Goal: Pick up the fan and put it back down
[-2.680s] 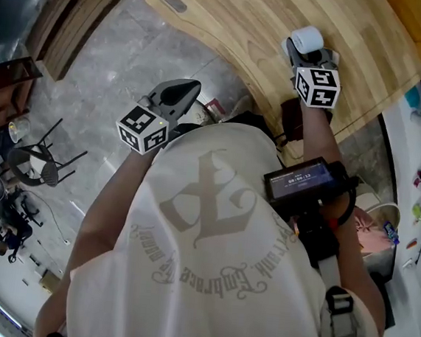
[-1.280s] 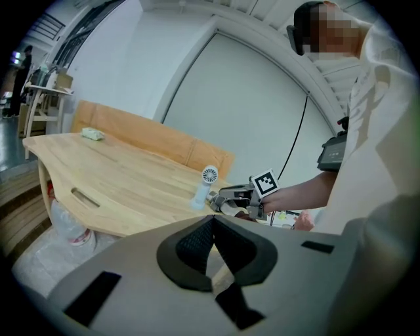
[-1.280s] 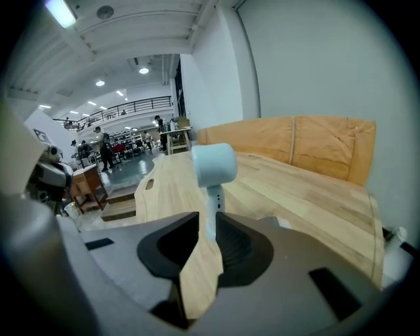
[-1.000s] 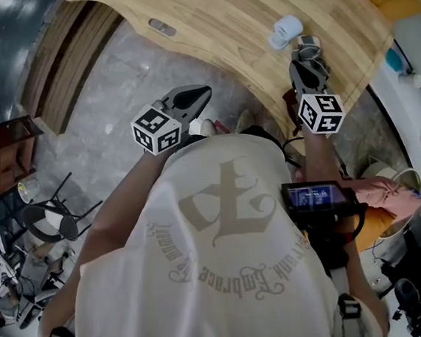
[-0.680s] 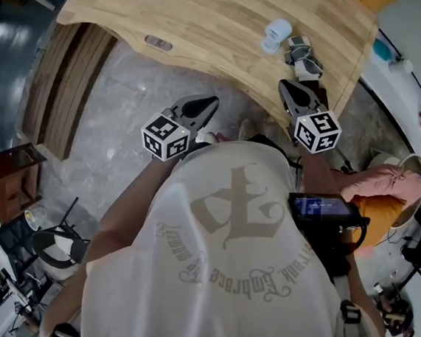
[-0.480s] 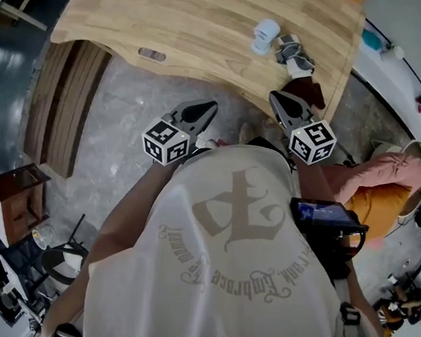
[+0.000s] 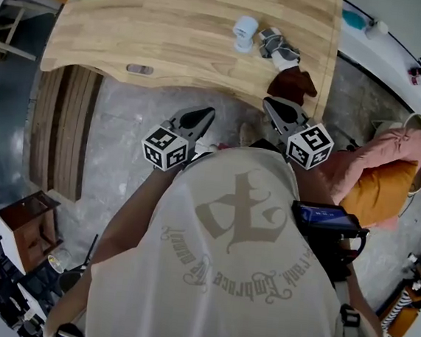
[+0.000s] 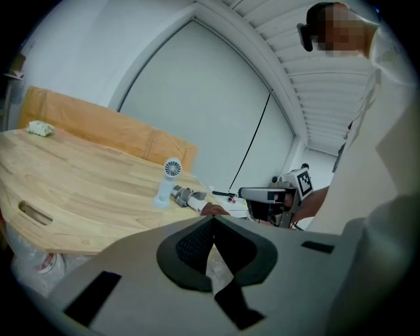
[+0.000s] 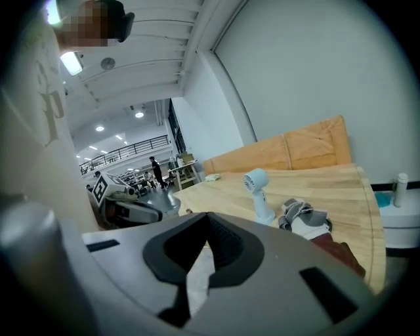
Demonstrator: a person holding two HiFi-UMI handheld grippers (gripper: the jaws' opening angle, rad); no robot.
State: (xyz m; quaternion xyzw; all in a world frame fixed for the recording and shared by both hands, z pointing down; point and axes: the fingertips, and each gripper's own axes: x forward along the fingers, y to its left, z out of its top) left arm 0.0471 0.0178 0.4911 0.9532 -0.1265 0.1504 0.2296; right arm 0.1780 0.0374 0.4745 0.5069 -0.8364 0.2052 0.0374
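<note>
A small white fan [image 7: 244, 32] stands upright on the wooden table [image 7: 158, 18], free of both grippers. It also shows in the left gripper view [image 8: 168, 180] and the right gripper view [image 9: 258, 190]. My right gripper [image 7: 270, 104] is shut and empty, held off the table's near edge and well short of the fan. The left gripper [image 7: 201, 115] hangs over the floor near my body, its jaws closed tip to tip with nothing in them. In their own views the left gripper [image 8: 213, 220] and the right gripper [image 9: 209, 215] show only bare pads.
A grey and white bundle [image 7: 277, 48] lies just right of the fan, and a dark red cloth [image 7: 293, 83] sits at the table's edge. A pink and orange heap [image 7: 388, 174] fills a basket to the right. Wooden slats [image 7: 58, 134] stand on the floor at left.
The right gripper has drawn back from the fan to off the table's edge, near my body. The fan stays standing on the table. The head view has swung.
</note>
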